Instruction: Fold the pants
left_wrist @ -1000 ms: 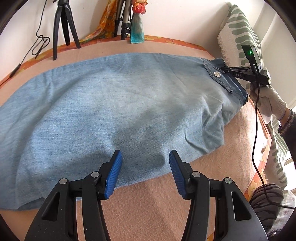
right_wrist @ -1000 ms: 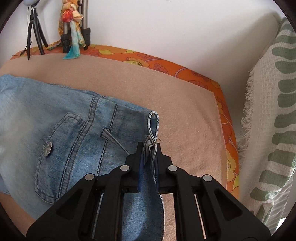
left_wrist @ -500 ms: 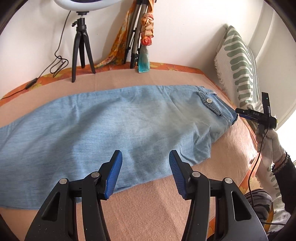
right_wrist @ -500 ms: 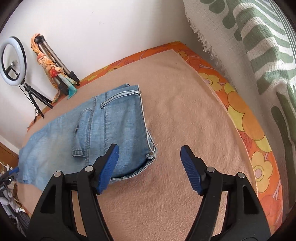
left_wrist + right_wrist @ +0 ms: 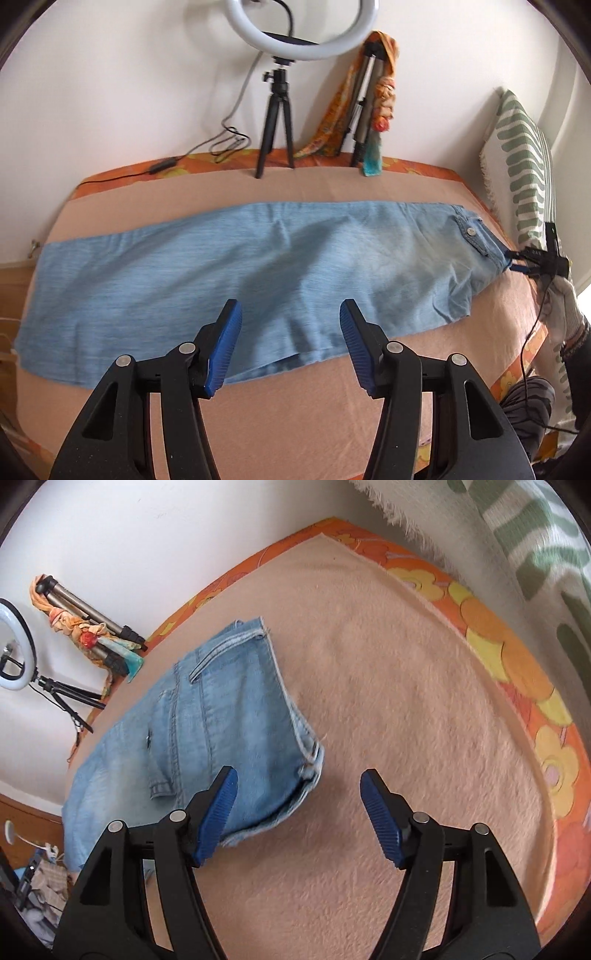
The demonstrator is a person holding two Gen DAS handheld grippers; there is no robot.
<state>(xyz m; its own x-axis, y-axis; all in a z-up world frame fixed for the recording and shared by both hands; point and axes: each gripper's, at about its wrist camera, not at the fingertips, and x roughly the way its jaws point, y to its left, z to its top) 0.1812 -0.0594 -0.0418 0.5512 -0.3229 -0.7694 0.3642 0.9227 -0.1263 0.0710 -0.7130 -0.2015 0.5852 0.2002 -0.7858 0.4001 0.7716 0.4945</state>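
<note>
the pants (image 5: 258,273) are laid out long across the middle of the left wrist frame, already doubled leg on leg, waist end toward the right edge. the left gripper (image 5: 290,343) is held above the near hem at lower centre, jaws about half open and widening, nothing between them. the right gripper (image 5: 299,812) is spread wide with nothing held, the waistband corner (image 5: 310,753) just off its left pad. what could go wrong: denim this soft could be pinched one layer only, so the under leg would get dragged and the fold skewed; the fuzzy peach blanket (image 5: 388,701) could also be caught along with it. beyond that, an orange flowered sheet (image 5: 517,657), a ring light (image 5: 303,37) on a tripod at upper centre, white wall, a green patterned cushion (image 5: 524,155) at the right.
</note>
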